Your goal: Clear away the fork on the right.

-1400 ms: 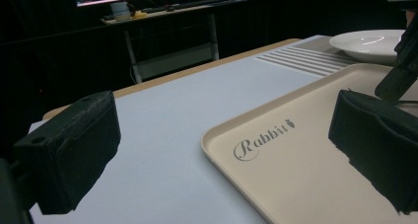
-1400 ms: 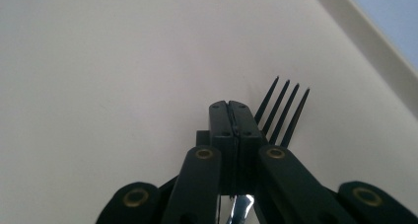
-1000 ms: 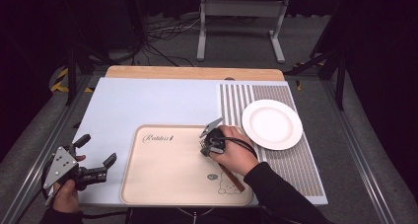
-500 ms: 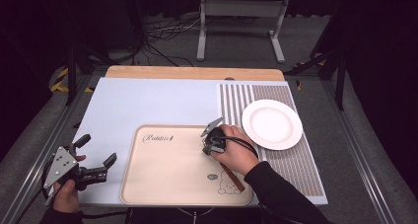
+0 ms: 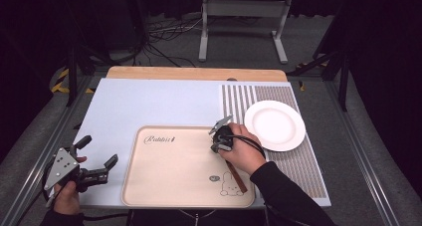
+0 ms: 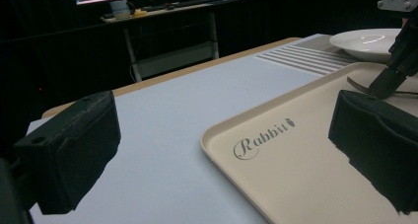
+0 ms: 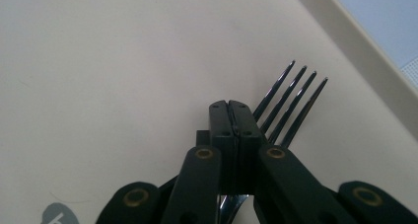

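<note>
A metal fork (image 7: 290, 103) with a brown handle (image 5: 238, 178) lies low over the beige tray (image 5: 164, 186). My right gripper (image 7: 229, 108) is shut on its neck, and the tines stick out past the jaws. In the high view the right gripper (image 5: 216, 145) is at the tray's upper right part, under a hand. From the left gripper view I see it (image 6: 382, 86) tipped down at the tray (image 6: 296, 174), with the fork's tines (image 6: 357, 83) at its tip. My left gripper (image 5: 98, 150) is open and holds nothing, just off the tray's left edge near the table's front.
A white plate (image 5: 274, 125) sits on the striped mat (image 5: 239, 101) right of the tray, with nothing on it. The tray bears the word "Rabbit" (image 6: 263, 137) and a small rabbit drawing (image 5: 230, 185). A pale blue mat (image 5: 149, 106) covers the table behind the tray.
</note>
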The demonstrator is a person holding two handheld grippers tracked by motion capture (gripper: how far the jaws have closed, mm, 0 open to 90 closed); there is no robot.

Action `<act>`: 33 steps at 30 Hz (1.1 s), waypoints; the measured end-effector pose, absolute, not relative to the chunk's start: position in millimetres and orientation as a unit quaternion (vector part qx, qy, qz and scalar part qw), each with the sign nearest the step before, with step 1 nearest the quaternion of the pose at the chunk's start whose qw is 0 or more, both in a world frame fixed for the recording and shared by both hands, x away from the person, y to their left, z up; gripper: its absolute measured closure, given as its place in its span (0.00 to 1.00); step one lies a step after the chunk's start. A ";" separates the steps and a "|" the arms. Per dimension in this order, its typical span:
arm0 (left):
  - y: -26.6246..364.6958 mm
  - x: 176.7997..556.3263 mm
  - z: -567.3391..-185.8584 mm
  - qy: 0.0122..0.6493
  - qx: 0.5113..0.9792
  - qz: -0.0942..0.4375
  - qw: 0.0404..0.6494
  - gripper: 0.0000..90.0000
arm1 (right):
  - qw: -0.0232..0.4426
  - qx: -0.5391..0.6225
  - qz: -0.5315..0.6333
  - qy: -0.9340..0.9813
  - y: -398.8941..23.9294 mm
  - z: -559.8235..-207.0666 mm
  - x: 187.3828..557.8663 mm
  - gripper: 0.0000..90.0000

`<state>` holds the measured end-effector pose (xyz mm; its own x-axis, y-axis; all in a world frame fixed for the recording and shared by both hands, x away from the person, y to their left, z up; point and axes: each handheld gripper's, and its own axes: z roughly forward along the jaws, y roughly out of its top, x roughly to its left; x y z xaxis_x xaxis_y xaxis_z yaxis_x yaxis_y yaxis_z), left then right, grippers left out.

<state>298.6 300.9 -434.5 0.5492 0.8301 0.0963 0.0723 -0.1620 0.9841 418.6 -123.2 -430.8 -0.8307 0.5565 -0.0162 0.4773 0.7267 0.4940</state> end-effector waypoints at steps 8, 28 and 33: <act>300.9 298.6 -434.6 0.331 0.682 0.340 0.556 0.00 | 0.092 0.299 0.240 0.919 -133.2 -430.4 422.7 1.00; 300.4 299.0 -434.9 0.332 0.684 0.341 0.553 0.00 | 0.114 0.329 0.217 0.912 -155.9 -427.9 425.8 1.00; 300.4 299.1 -434.8 0.332 0.684 0.341 0.553 0.00 | 0.117 0.336 0.215 0.909 -161.1 -427.8 426.3 1.00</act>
<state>299.1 300.4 -434.8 0.5461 0.8319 0.0988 0.0770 -0.1672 0.9829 426.3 -161.1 -427.8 -0.7461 0.6623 -0.0685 0.5612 0.6808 0.4707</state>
